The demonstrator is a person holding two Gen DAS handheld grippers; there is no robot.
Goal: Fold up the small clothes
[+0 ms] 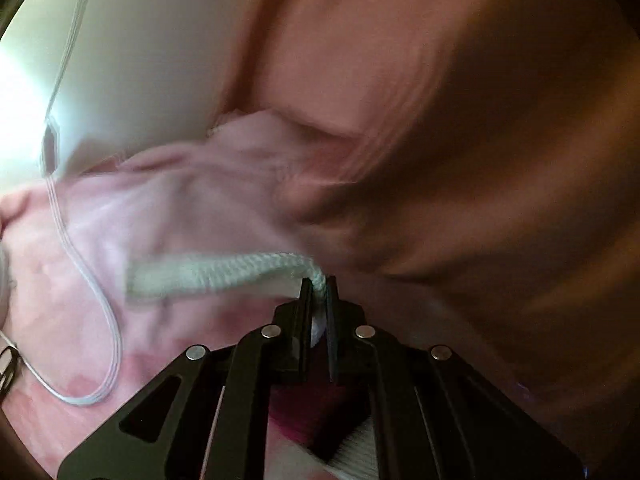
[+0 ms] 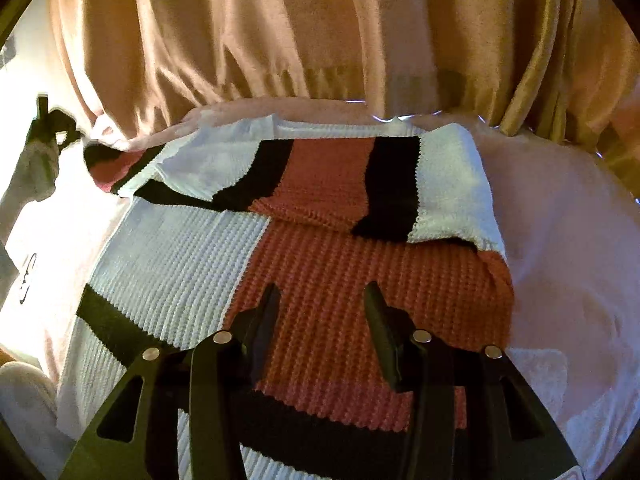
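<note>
Knit sweater (image 2: 320, 280) lies on a pink sheet (image 2: 568, 240), its top part folded down, tan curtain (image 2: 280, 40) behind.
Bare sheet borders its right edge; no readable writing. The right gripper (image 2: 320, 300) hovers spread wide over the red panel. The left gripper (image 1: 319, 292) pinches a white knit edge (image 1: 224, 270), blurred, beside a white cord (image 1: 108, 320).

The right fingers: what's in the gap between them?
Only the knitted sweater, its red panel showing through the gap. The right gripper hangs open above it, holding nothing, as the right wrist view shows.
</note>
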